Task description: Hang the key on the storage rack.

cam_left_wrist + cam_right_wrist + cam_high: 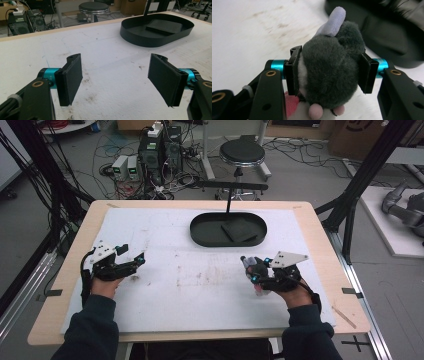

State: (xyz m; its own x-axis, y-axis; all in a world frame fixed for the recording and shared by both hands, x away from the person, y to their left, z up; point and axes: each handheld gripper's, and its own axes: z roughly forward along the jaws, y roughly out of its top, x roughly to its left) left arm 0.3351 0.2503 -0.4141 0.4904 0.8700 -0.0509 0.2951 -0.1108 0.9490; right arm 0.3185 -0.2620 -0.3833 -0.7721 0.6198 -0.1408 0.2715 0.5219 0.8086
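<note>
A grey plush toy point(329, 72) with a lilac ear, white belly and pink feet is clamped between the two jaws of my right gripper point(329, 72). From above, that toy point(251, 268) and the right gripper point(256, 270) sit over the right half of the white mat, a little in front of the black oval tray point(200, 236). My left gripper point(134, 262) hovers low over the left side of the mat. In the left gripper view it point(115, 77) stands wide open with nothing between its jaws. The tray point(132, 33) holds a flat black block point(163, 26).
The white mat point(200, 285) covers most of the wooden table point(320, 230). A black post rises from the tray point(229, 200). Beyond the far edge stand a round stool point(242, 154), computer boxes and cables. Black frame legs flank the table.
</note>
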